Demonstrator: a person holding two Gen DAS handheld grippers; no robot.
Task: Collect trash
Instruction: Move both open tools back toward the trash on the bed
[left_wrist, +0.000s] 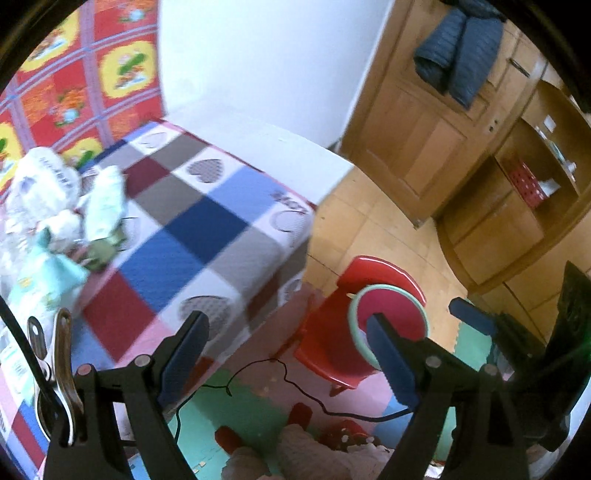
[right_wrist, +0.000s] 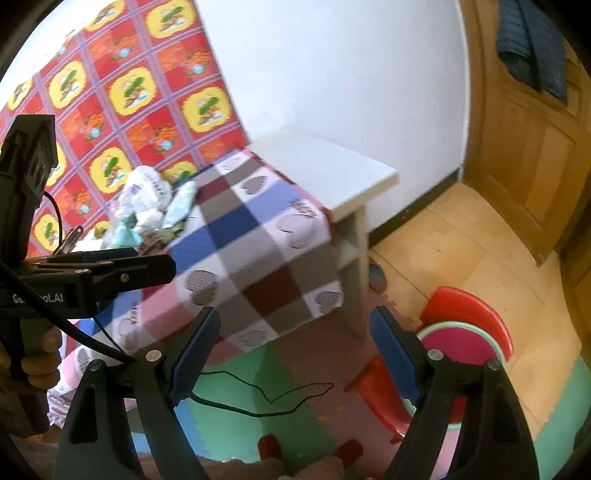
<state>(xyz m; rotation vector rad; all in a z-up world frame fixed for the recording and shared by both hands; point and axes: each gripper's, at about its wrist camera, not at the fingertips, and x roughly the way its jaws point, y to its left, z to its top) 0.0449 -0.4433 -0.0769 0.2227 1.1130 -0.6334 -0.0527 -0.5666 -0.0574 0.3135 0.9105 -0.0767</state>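
A heap of crumpled wrappers and plastic bags (left_wrist: 66, 206) lies on the checked heart-pattern cloth (left_wrist: 207, 236) at the table's far left; the right wrist view has the heap (right_wrist: 151, 210) by the red patterned wall. A pink basin with a green rim (left_wrist: 391, 317) sits on a red plastic chair (left_wrist: 332, 347) on the floor to the right, the same basin (right_wrist: 461, 350) being visible from the right gripper. My left gripper (left_wrist: 284, 332) is open and holds nothing, over the table's near corner. My right gripper (right_wrist: 293, 332) is open too, above the floor mats.
A metal clip (left_wrist: 55, 350) and black cable (left_wrist: 295, 387) hang near the left gripper. A bare white tabletop (right_wrist: 332, 166) extends past the cloth. Wooden door (left_wrist: 417, 129), shelves (left_wrist: 535, 173) and a hanging dark jacket (left_wrist: 454, 55) stand right. Coloured foam mats (right_wrist: 229, 413) cover the floor.
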